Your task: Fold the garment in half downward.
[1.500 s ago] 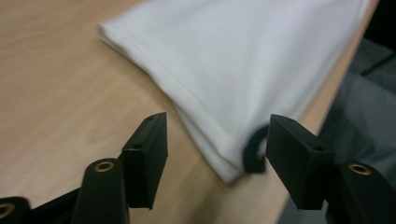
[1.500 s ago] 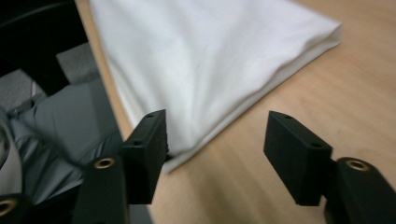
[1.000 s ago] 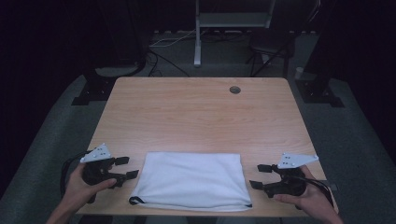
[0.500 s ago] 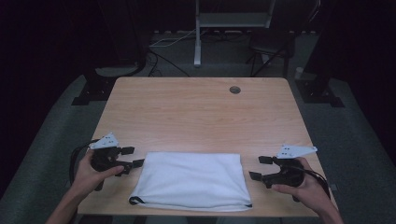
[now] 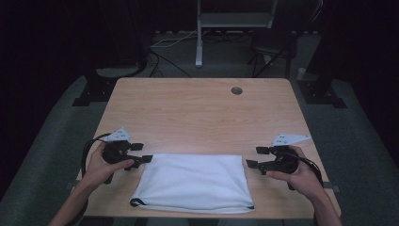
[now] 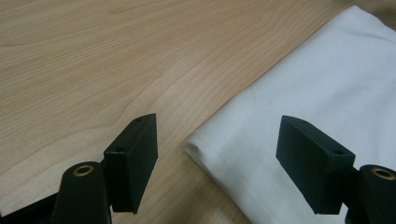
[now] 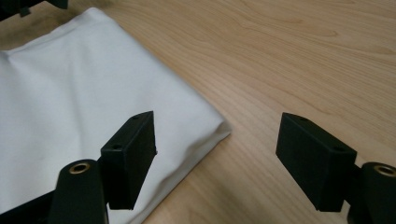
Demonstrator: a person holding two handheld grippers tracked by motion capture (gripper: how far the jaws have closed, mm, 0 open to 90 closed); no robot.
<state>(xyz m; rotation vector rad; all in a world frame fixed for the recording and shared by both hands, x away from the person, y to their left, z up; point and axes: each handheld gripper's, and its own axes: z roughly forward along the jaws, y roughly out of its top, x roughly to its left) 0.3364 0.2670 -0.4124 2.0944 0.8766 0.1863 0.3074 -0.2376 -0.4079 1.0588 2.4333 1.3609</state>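
From above, a folded white fabric cloth [image 5: 194, 182] lies flat on the near half of a light wooden table [image 5: 197, 113], its long side along the near edge. The left gripper [image 5: 141, 152] sits just off the cloth's far left corner and the right gripper [image 5: 257, 157] just off its far right corner, each held in a hand and pointing inward at the cloth. A small round cable hole [image 5: 236, 90] shows near the table's far edge, and dark stands rise from the floor beyond.

The left gripper view brings out the hemmed, rounded corner of the cloth [image 6: 299, 126] lying between its wide-spread jaws, neither pad touching it. The right gripper view shows the other corner [image 7: 93, 107], slightly puffed where the layers fold, also between jaws that stand well apart; these have just narrowed a little, with nothing clamped
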